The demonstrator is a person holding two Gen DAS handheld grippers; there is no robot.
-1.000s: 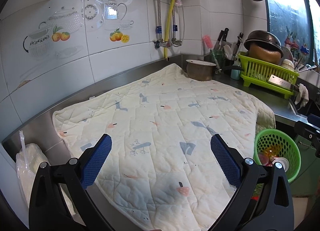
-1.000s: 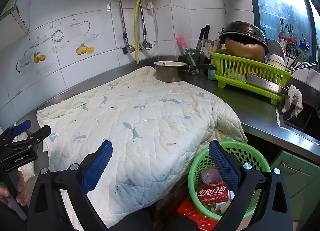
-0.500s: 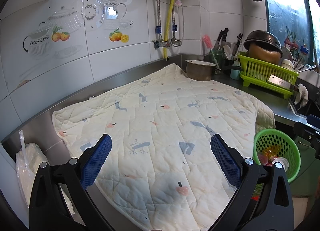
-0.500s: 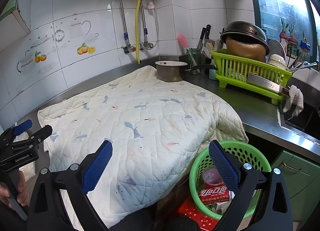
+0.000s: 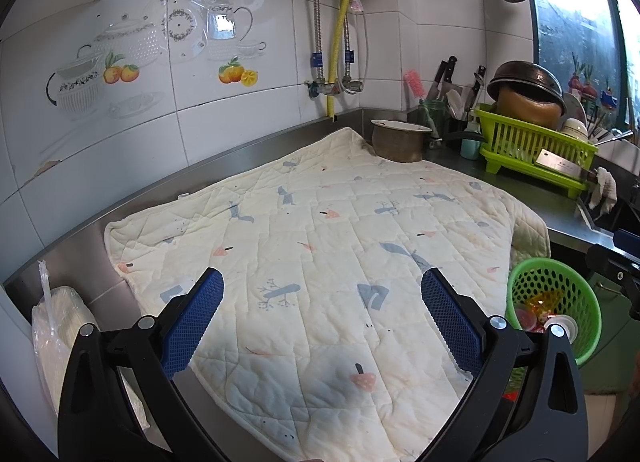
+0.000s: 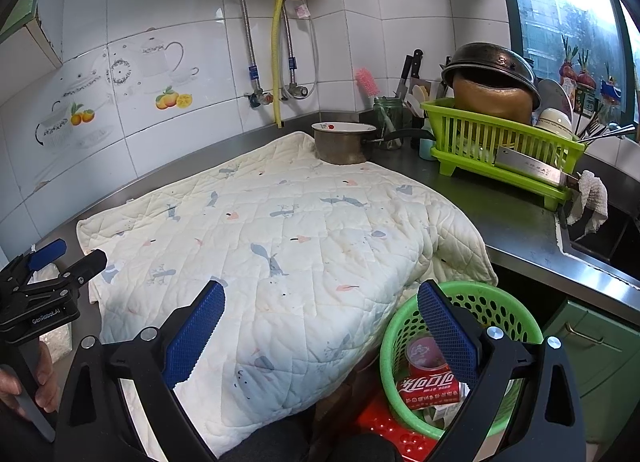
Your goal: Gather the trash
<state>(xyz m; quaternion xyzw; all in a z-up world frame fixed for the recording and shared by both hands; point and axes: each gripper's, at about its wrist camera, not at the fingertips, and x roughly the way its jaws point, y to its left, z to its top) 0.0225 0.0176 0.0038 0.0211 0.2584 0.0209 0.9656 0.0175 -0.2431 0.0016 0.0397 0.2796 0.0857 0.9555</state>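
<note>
Two grippers, left (image 5: 322, 304) and right (image 6: 320, 316), fingers spread and empty; red can (image 6: 429, 387) on its side, crosswise in green basket (image 6: 500, 312).

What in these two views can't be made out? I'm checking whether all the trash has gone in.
- Bottom of the green basket: the right wrist view's own finger covers part; only a red can and scraps show.
- Counter under the quilt: hidden in both views.
- Plastic bag: contents unclear, partly cut off by the left gripper.
- Sink beyond the rag: cut off by the edge.
</note>
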